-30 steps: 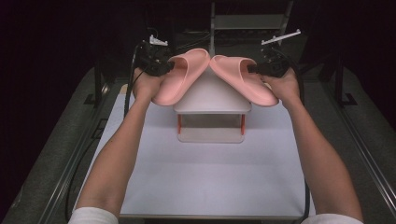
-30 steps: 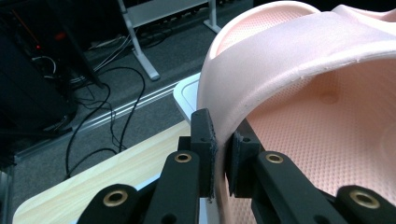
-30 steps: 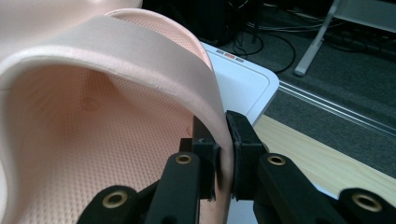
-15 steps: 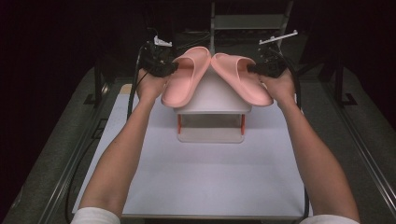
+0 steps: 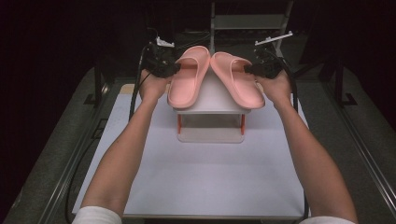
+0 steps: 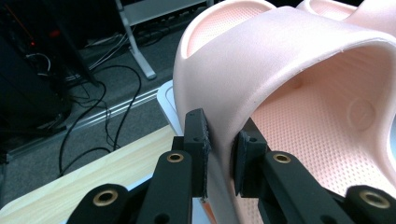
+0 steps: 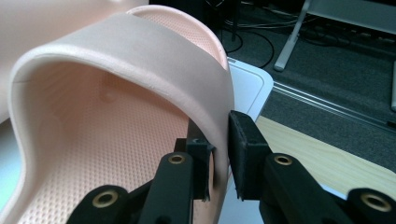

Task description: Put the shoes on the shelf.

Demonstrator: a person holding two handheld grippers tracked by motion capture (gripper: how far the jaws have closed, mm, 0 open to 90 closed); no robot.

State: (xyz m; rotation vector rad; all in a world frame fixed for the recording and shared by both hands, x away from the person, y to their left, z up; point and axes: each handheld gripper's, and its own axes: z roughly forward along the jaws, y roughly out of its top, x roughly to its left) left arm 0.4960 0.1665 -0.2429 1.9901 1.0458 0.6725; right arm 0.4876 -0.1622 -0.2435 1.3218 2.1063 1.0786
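Observation:
Two pink slide sandals lie over the top of a small white rack (image 5: 212,99) with orange legs, their far ends close together and their near ends spread apart. My left gripper (image 5: 176,68) is shut on the outer side of the left sandal's (image 5: 187,77) strap (image 6: 261,70), one pad inside and one outside. My right gripper (image 5: 246,70) is shut the same way on the strap (image 7: 154,70) of the right sandal (image 5: 236,79). The dotted footbeds (image 6: 317,126) (image 7: 116,154) show under each strap.
The rack stands toward the far end of a white board (image 5: 205,172) on a light wooden table (image 7: 327,163). Metal rails (image 5: 364,149) run along both sides. Cables (image 6: 93,116) and a grey stand's legs (image 7: 294,42) lie on the dark floor beyond.
Both hands have moved away from me and slightly up, carrying the sandals farther back over the rack. The sandals' near ends have lifted from the rack's front edge.

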